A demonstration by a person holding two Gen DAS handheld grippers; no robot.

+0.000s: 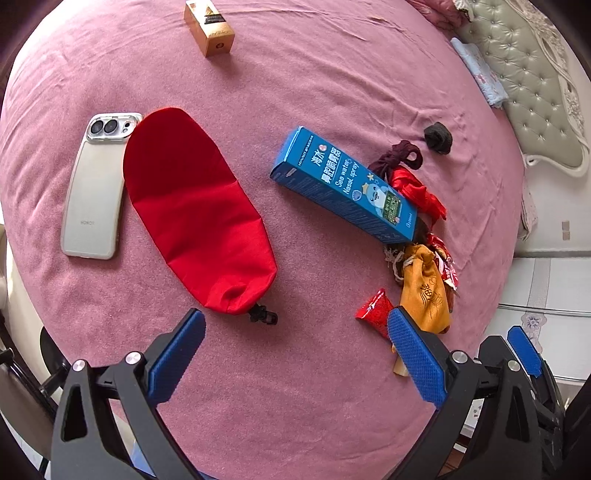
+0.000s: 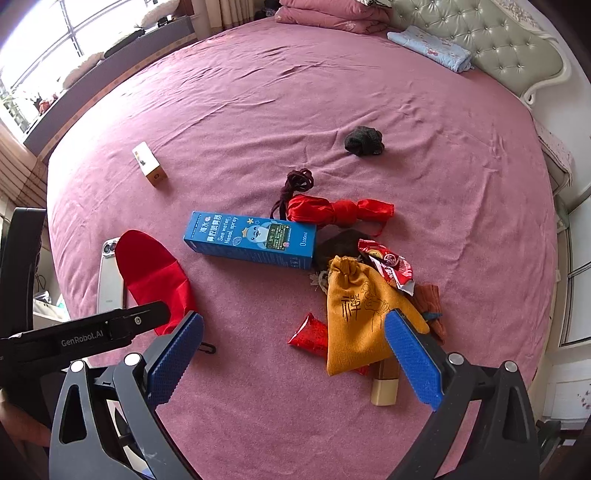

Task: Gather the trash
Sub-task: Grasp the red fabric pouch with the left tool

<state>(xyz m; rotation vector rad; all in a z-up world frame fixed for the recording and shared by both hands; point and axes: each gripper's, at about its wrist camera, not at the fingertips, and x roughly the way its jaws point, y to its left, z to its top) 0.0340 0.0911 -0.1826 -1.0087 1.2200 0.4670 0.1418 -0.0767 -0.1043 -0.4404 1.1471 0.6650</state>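
Observation:
A red drawstring bag [image 1: 192, 218] lies flat on the pink bed, also in the right wrist view [image 2: 151, 273]. A blue nasal spray box [image 1: 343, 184] [image 2: 251, 240] lies to its right. Beside the box is a pile: a yellow pouch [image 2: 362, 321] [image 1: 424, 295], red foil wrappers [image 2: 310, 334] [image 1: 375, 308], a snack wrapper [image 2: 388, 264], a red ribbon [image 2: 340, 214] and a dark cord [image 2: 295, 184]. My left gripper [image 1: 295, 354] is open and empty just before the red bag's mouth. My right gripper [image 2: 293, 356] is open and empty, over the yellow pouch's near edge.
A white phone [image 1: 96, 184] lies left of the red bag. A small gold box [image 1: 210, 27] [image 2: 149, 170] and a black wad [image 2: 364, 140] lie farther off. A gold tube [image 2: 384, 384] sits under the pouch. A padded headboard [image 2: 480, 40] and folded blue cloth [image 2: 432, 48] stand beyond.

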